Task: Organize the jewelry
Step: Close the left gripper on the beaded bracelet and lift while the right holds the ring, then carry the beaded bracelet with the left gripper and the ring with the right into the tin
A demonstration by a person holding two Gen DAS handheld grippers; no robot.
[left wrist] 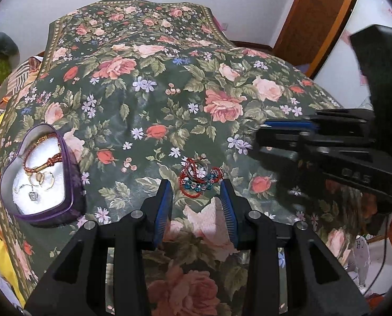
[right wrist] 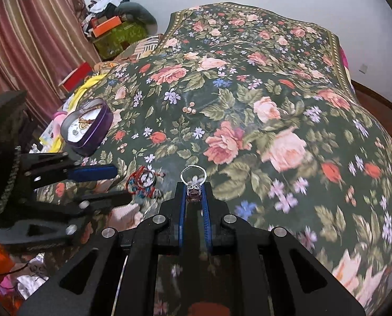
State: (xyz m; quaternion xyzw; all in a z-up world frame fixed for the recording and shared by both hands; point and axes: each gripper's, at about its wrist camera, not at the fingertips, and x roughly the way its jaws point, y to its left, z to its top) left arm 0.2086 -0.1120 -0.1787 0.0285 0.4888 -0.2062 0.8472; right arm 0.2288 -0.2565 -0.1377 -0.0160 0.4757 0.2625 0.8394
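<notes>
A tangle of jewelry [left wrist: 199, 176], red cord with teal beads and a silver ring, lies on the floral bedspread [left wrist: 169, 92]. My left gripper [left wrist: 196, 185] stands open, its blue-padded tips on either side of the pile's near edge. A purple heart-shaped box [left wrist: 40, 179] at left holds bracelets, rings and a pendant on white lining. In the right wrist view my right gripper [right wrist: 194, 184] is shut on a silver ring with a purple stone [right wrist: 194, 191], lifted above the cloth. The pile [right wrist: 141, 181] and the left gripper [right wrist: 123, 184] lie to its left, the box [right wrist: 87, 126] farther back left.
The bedspread [right wrist: 275, 105] falls away at its edges. Boxes, clothes and a yellow cloth [right wrist: 82, 92] crowd the left side by a striped curtain [right wrist: 37, 39]. A wooden door [left wrist: 314, 26] stands at the far right. The right gripper's body [left wrist: 327, 152] reaches in from the right.
</notes>
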